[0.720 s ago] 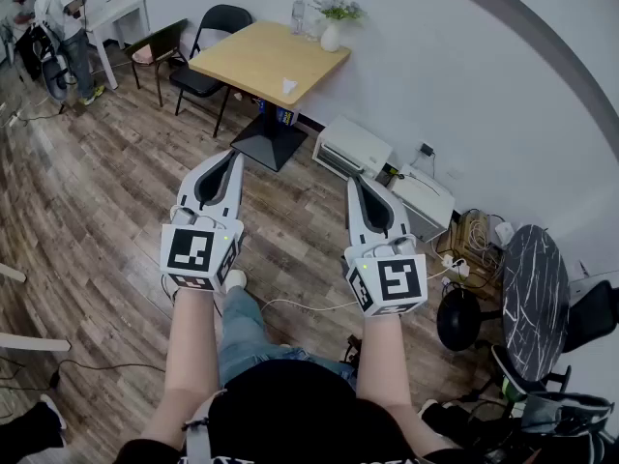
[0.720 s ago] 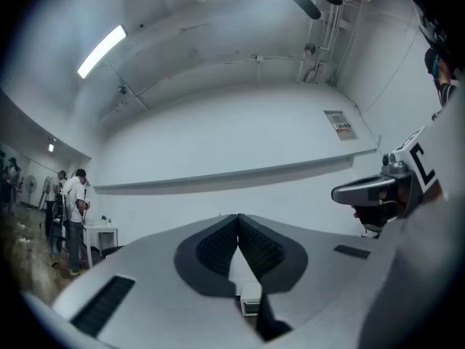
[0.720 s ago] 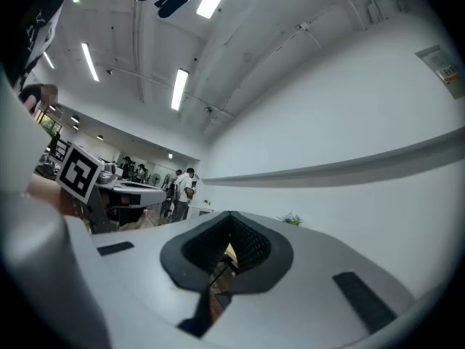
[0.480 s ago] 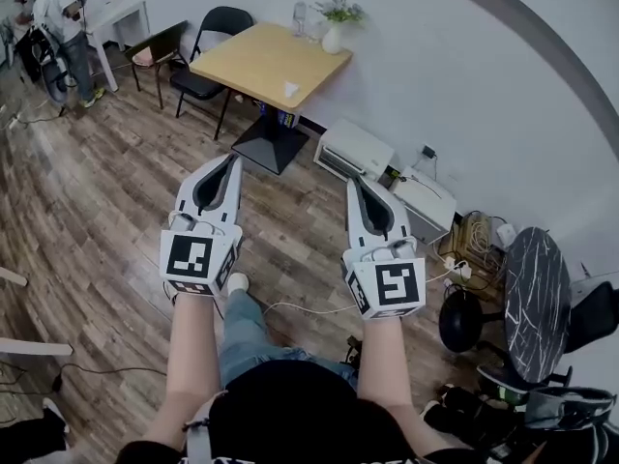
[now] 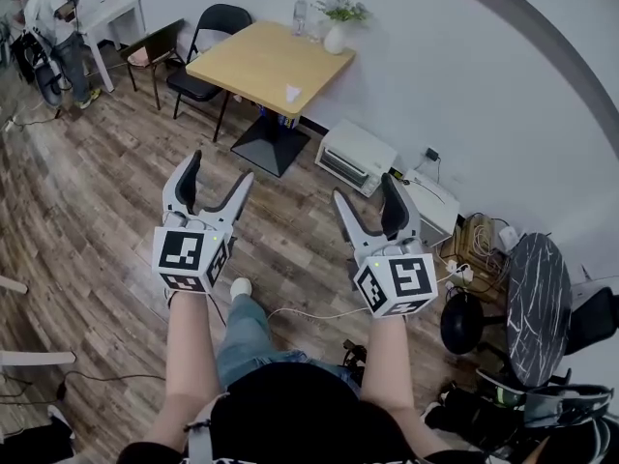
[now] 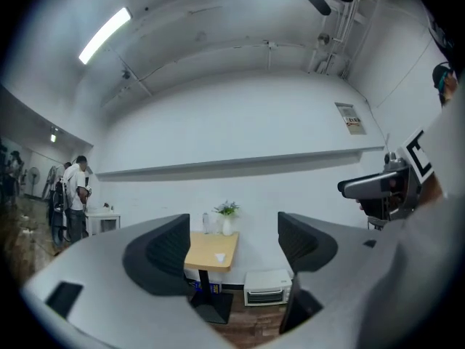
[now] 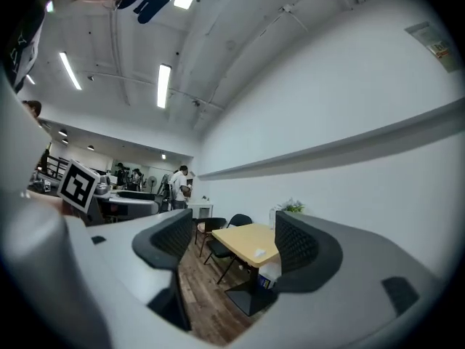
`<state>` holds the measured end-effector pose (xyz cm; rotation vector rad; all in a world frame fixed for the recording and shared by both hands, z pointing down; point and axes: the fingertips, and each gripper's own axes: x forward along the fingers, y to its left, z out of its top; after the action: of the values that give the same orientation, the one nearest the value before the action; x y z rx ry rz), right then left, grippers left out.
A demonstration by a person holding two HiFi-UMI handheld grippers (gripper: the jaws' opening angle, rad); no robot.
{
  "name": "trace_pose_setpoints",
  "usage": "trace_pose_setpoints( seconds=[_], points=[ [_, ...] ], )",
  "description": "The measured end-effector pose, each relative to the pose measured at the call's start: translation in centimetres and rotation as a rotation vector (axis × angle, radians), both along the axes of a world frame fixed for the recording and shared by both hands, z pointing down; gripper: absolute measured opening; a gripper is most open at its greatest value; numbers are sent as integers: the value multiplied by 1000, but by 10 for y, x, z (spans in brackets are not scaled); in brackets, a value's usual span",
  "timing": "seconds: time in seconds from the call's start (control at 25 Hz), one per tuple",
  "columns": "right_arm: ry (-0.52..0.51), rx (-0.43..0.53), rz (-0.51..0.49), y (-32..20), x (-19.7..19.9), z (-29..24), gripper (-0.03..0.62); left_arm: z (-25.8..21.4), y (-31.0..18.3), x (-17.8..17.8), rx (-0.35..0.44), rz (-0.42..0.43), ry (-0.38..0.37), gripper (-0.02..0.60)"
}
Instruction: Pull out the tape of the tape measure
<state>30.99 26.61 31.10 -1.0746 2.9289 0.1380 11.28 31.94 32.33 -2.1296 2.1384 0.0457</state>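
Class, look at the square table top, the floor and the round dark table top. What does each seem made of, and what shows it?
Square table top: light wood or wood-look laminate, matte; even tan colour.
Floor: wood-pattern planks, possibly laminate; grain and board seams show.
Round table top: black marble or a marble-look surface; pale veins.

Ahead of me stood a wooden table (image 5: 263,64) bearing a potted plant (image 5: 337,19), a black chair (image 5: 211,29) beside it.

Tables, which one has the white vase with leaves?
The square wooden table by the wall; the vase stands on its far corner. The white table and dark round table stand aside.
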Motion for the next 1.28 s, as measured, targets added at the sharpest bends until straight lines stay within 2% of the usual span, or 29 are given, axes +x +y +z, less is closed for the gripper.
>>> trace_pose_setpoints(
  seconds=[0.04, 0.36, 0.88, 1.08, 1.28],
  points=[
    [6, -11, 5, -7, -3, 0, 347, 0, -6, -6, -4, -1, 4, 369],
    [-32, -53, 15, -65, -42, -7, 345, -5, -74, -61, -5, 3, 19, 371],
    [21, -39, 151, -192, -142, -13, 345, -29, -226, -164, 4, 129, 1, 371],
    [27, -57, 169, -218, -173, -4, 345, -38, -265, -184, 13, 172, -28, 371],
    [30, -99, 170, -237, -190, 8, 345, -19, -281, -190, -34, 187, -28, 371]
  ],
)
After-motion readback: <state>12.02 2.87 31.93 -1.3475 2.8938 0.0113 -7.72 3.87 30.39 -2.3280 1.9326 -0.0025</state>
